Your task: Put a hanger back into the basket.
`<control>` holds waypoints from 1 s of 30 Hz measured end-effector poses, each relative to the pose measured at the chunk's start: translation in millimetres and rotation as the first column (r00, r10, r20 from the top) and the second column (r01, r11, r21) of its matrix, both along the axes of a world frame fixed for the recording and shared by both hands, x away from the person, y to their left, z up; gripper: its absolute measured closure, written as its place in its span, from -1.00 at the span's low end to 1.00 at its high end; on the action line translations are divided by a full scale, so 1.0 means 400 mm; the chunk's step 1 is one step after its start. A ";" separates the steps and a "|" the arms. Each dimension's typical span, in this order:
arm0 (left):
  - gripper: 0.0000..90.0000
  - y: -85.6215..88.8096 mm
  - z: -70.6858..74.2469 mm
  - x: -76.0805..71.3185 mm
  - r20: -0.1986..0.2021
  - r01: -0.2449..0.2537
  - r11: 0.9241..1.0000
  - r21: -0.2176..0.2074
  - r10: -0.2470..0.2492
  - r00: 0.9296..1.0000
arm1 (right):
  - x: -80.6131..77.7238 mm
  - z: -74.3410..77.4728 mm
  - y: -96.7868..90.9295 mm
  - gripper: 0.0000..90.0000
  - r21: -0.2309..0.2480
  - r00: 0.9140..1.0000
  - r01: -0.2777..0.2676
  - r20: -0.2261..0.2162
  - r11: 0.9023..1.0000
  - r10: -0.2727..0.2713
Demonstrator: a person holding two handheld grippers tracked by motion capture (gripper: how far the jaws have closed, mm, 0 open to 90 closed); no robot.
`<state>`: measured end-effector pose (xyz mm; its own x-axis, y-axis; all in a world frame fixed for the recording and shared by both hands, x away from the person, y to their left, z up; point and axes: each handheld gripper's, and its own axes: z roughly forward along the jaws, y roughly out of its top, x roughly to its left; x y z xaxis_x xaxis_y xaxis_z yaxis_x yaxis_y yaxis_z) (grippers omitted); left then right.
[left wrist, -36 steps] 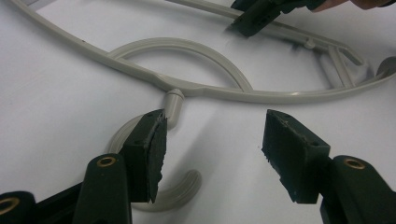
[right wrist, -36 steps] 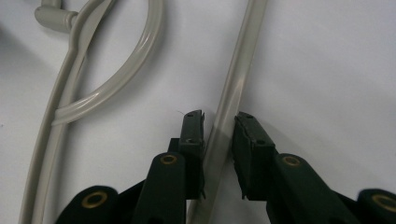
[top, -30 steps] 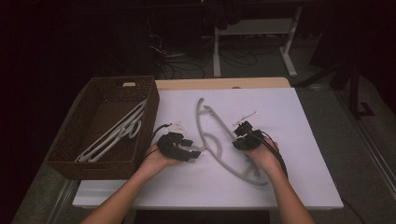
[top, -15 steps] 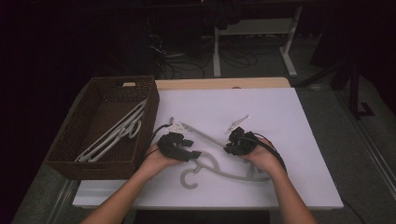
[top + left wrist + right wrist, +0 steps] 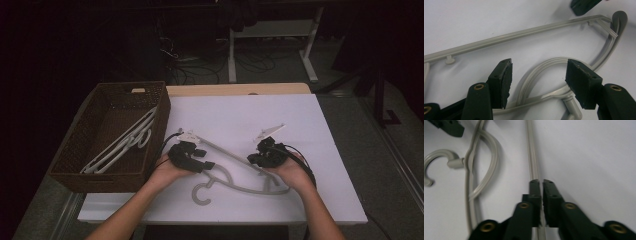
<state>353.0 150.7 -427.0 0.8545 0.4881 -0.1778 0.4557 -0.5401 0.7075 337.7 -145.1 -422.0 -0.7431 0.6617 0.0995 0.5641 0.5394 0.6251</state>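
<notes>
A grey plastic hanger [image 5: 235, 187] lies flat on the white table top [image 5: 310, 125], its hook [image 5: 200, 192] toward the front edge. My left gripper [image 5: 204, 164] is open. Its pads [image 5: 505, 80] straddle the curved neck of the hanger [image 5: 534, 75] without touching it. My right gripper [image 5: 254, 160] has just been closing and is now shut on the hanger's straight bar [image 5: 531, 150], which runs between its pads [image 5: 534, 187]. The hook [image 5: 434, 157] lies off to the left in the right gripper view.
A brown woven basket [image 5: 115, 175] stands at the table's left edge with white hangers [image 5: 125, 142] inside. One jaw of the other gripper shows at the top of each gripper view [image 5: 584, 5] [image 5: 449, 127]. A desk frame and cables stand on the dark floor behind the table.
The hanger went from raised with its hook pointing away to lying flat with the hook near the front. My right gripper shifted slightly right along the bar; the left hand stayed put.
</notes>
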 end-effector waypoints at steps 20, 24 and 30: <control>-0.69 0.009 0.005 0.009 0.003 -0.032 0.999 -0.020 0.032 0.999 | -0.121 -0.051 -0.014 0.98 -0.115 0.998 0.029 -0.058 0.993 -0.036; -0.71 0.010 0.004 0.010 0.006 -0.036 0.999 -0.018 0.036 0.999 | -0.120 -0.051 -0.011 0.99 -0.138 0.998 0.032 -0.050 0.990 -0.039; -0.71 0.009 0.006 0.008 0.009 -0.035 0.999 -0.020 0.035 0.999 | -0.104 -0.055 -0.024 0.98 -0.205 0.998 0.064 -0.013 0.977 -0.068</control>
